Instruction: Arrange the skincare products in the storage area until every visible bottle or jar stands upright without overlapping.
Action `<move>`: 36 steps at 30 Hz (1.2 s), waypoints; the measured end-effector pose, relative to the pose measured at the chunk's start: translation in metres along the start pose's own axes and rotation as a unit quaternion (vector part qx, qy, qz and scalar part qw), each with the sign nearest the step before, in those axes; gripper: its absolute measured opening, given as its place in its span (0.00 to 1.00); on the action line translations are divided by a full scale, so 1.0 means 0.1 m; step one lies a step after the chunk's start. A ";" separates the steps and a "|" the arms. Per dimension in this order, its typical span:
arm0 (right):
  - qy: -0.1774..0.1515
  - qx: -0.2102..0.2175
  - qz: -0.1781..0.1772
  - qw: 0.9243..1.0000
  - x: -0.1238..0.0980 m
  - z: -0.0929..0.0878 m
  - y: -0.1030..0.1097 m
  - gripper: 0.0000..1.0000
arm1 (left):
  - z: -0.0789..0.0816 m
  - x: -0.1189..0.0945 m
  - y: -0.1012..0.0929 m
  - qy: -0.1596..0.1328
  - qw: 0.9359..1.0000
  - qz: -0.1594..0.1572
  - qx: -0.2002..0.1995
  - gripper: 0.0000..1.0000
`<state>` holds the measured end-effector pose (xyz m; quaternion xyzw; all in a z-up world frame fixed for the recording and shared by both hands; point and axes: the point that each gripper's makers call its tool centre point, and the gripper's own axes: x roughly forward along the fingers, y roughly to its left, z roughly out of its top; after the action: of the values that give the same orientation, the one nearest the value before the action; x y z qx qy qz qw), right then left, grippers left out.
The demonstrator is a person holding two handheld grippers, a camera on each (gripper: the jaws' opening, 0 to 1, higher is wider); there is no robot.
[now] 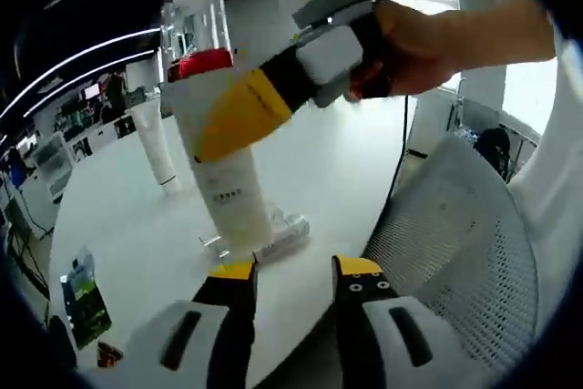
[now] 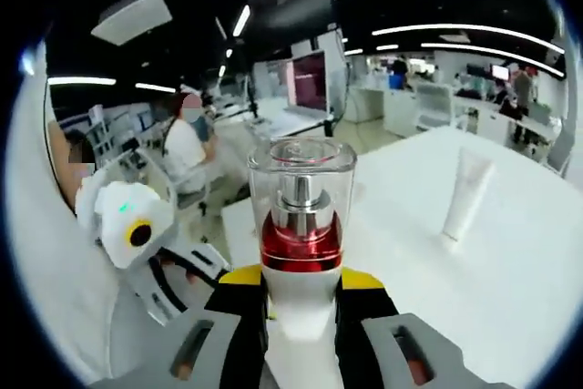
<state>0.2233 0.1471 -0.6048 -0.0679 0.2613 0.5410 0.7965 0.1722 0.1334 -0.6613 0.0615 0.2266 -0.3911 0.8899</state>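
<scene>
A tall white bottle (image 1: 228, 184) with a red collar and a clear cap leans slightly, its base at the white table (image 1: 137, 225). My right gripper (image 1: 214, 129), held by a hand, comes in from the upper right and is shut on the bottle's body. In the right gripper view the same bottle (image 2: 301, 225) sits between my right gripper's (image 2: 301, 284) yellow-tipped jaws. My left gripper (image 1: 296, 271) is open just in front of the bottle's base, holding nothing. A white tube (image 1: 155, 143) (image 2: 465, 193) stands upright farther back.
A small clear-and-silver item (image 1: 284, 232) lies flat by the bottle's base. A green packet (image 1: 84, 296) stands at the table's left edge. A grey mesh chair (image 1: 455, 234) is off the table's right edge. People sit at desks (image 2: 187, 148) beyond the table.
</scene>
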 end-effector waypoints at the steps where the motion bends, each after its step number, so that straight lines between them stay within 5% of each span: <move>1: -0.001 0.000 0.000 1.000 0.00 0.00 0.00 0.22 | -0.11 -0.01 0.03 0.030 0.999 0.001 -0.012 0.31; 10: -0.009 0.009 0.017 1.000 -0.08 -0.01 0.09 0.22 | -0.02 0.02 -0.02 0.004 1.000 -0.017 -0.013 0.38; 23: 0.021 0.005 0.054 0.998 -0.08 -0.22 0.32 0.22 | 0.08 -0.02 -0.07 -0.023 0.998 -0.036 -0.040 0.48; 36: 0.020 -0.005 0.104 0.994 -0.02 -0.19 0.55 0.22 | 0.17 -0.05 -0.09 -0.047 0.997 -0.049 -0.049 0.50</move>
<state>0.1671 0.1604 -0.6100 -0.0555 0.2800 0.6207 0.7302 0.1689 0.1252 -0.6435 -0.0117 0.2063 -0.4249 0.8813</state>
